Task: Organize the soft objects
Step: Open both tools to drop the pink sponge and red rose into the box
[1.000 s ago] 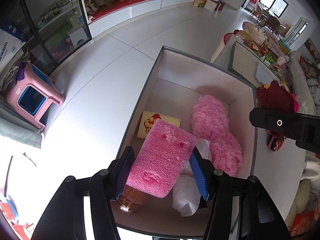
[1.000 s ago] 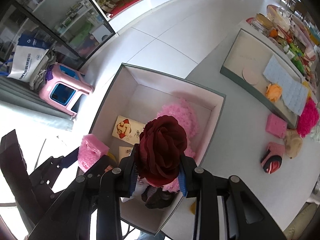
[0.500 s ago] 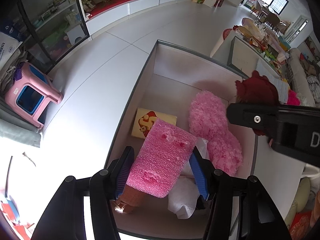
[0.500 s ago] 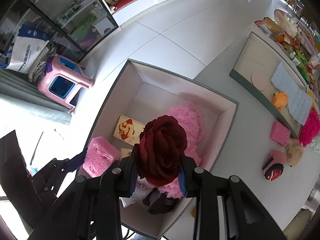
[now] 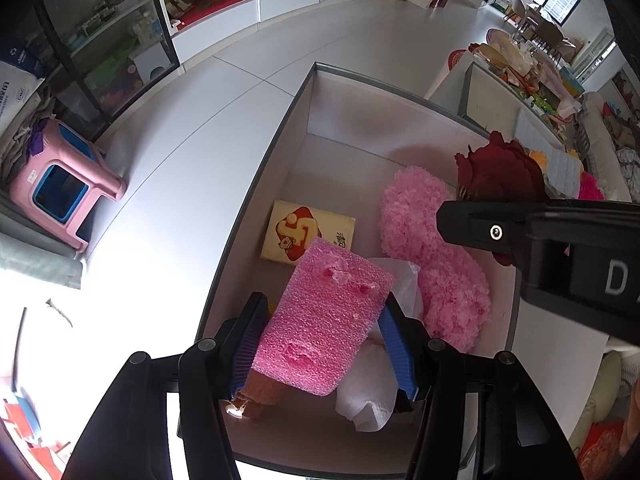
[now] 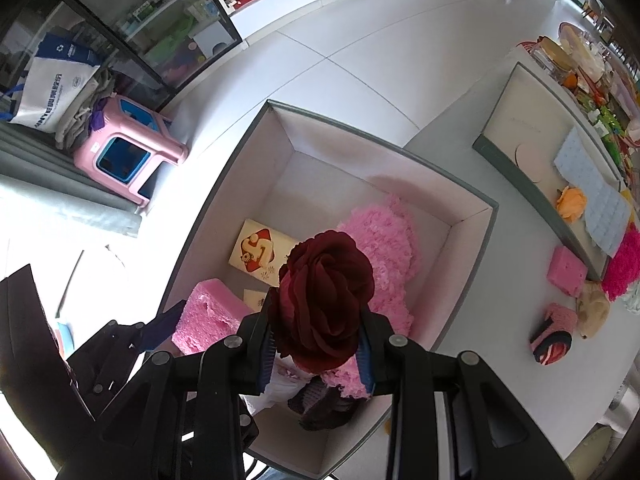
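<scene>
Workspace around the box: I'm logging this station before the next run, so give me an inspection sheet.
Surface: white table, bare patches between items.
Job's things: box holds fluffy pink piece, yellow packet, white wrap; pink foam and red rose held above it.
Clutter: pink block, orange flower, striped pouch, tray at right.
Grippers: left tool shut on foam; right tool shut on rose.
Cables: nothing seen.
Surroundings: pink stool, glass cabinet, tiled floor.
</scene>
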`<state>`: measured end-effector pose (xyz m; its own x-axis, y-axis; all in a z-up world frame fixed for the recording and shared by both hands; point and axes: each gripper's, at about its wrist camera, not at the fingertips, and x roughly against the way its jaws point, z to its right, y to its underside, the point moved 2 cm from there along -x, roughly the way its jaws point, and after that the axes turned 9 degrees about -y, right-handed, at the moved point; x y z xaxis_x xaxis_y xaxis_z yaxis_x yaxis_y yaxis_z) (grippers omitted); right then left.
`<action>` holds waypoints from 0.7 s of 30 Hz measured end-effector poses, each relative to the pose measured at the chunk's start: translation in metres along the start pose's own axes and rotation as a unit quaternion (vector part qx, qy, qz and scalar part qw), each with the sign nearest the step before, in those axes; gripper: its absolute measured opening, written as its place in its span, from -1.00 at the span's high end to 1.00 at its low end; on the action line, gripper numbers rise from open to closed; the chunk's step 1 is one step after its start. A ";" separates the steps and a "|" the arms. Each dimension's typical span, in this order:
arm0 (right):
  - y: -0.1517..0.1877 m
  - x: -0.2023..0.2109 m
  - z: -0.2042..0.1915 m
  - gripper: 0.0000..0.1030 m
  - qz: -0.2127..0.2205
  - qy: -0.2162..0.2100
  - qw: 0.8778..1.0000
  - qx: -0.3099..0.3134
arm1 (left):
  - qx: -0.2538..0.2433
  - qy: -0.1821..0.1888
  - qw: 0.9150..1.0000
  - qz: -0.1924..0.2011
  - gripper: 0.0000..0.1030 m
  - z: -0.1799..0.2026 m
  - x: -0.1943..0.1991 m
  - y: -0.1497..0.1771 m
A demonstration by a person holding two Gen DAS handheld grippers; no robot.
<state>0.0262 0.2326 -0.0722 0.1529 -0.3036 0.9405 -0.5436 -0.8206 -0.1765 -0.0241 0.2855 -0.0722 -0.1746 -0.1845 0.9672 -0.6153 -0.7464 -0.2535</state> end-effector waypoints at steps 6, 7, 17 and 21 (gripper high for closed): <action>0.003 -0.001 0.000 0.26 0.000 0.000 1.000 -0.002 | 0.002 0.001 1.000 0.008 -0.24 -0.001 0.003 0.002; 0.004 -0.001 0.000 0.15 -0.001 -0.001 1.000 -0.003 | 0.003 0.000 1.000 0.007 -0.38 -0.001 0.003 0.003; 0.016 0.002 0.011 -0.66 -0.003 -0.007 1.000 -0.029 | 0.018 -0.009 1.000 0.005 -1.00 -0.004 0.005 0.011; 0.021 0.006 0.012 -0.99 0.005 0.004 1.000 -0.028 | 0.020 -0.015 1.000 0.000 -1.00 -0.005 0.005 0.015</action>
<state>0.0253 0.2081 -0.0740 0.1409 -0.3084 0.9408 -0.5906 -0.7888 -0.1702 -0.0381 0.2763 -0.0711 -0.1511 -0.2030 0.9674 -0.5846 -0.7709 -0.2531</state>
